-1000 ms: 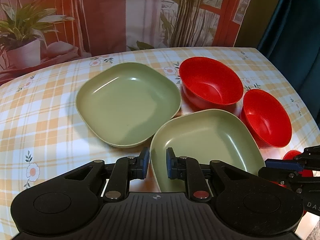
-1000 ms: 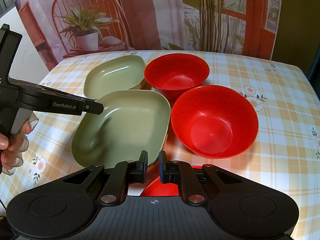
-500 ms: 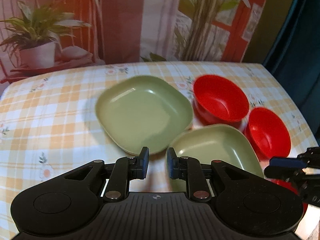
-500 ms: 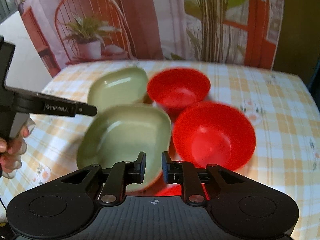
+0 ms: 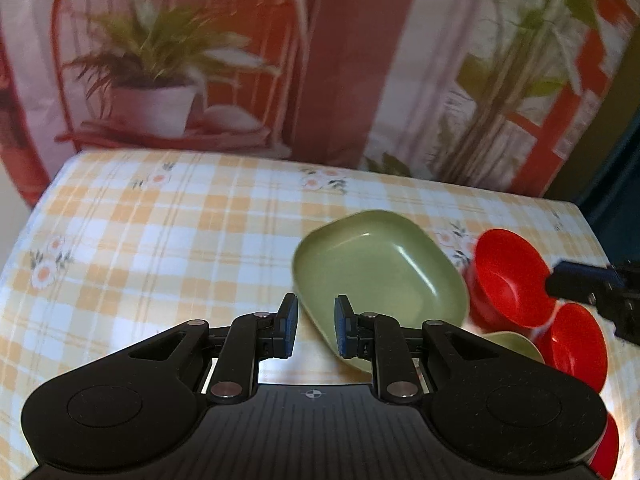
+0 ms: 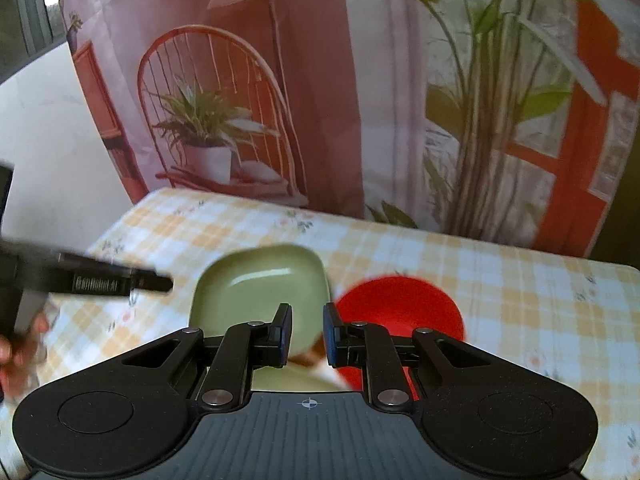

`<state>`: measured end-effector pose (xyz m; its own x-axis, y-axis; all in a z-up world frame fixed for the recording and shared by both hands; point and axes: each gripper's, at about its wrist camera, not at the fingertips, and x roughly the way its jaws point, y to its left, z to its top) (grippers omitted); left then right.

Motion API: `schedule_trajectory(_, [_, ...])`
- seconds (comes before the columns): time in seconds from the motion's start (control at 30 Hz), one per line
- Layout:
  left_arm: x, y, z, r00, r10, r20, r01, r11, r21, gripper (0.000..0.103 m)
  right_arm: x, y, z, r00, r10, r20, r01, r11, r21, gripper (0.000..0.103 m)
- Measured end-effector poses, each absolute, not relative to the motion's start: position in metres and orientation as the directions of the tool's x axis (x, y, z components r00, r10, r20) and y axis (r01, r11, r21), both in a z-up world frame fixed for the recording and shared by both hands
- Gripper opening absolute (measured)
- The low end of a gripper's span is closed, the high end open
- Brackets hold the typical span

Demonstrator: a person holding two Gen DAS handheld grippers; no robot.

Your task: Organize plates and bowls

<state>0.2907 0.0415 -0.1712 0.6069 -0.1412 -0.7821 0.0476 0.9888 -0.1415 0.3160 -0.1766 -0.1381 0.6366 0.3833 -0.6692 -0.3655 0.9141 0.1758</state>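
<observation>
both wrist views look forward and down past their own fingers, sharing the green plate (image 5: 380, 264) (image 6: 260, 280) ahead.

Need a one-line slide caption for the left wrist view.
Left claw, empty and slightly parted, above a checked floral tablecloth, beside a square green plastic plate and two round red plastic bowls.

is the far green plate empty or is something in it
Empty: the green plate shows a bare, glossy inside in both wrist views, with nothing in it. It sits upright on the checked tablecloth.
</observation>
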Motion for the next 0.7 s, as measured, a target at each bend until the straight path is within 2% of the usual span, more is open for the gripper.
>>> schedule_trajectory(0.33, [0.302, 0.051, -0.207, 0.566, -0.148, -0.811, -0.043, 0.977, -0.208, 0.021, 0.379, -0.142, -0.180, 0.601, 0.338, -0.724, -0.359, 0.924, 0.133, 0.017])
schedule_trajectory(0.7, [0.305, 0.052, -0.220, 0.554, -0.196, -0.809, -0.059, 0.960, -0.273, 0.022, 0.408, -0.120, -0.206, 0.547, 0.265, -0.794, -0.365, 0.929, 0.058, 0.017])
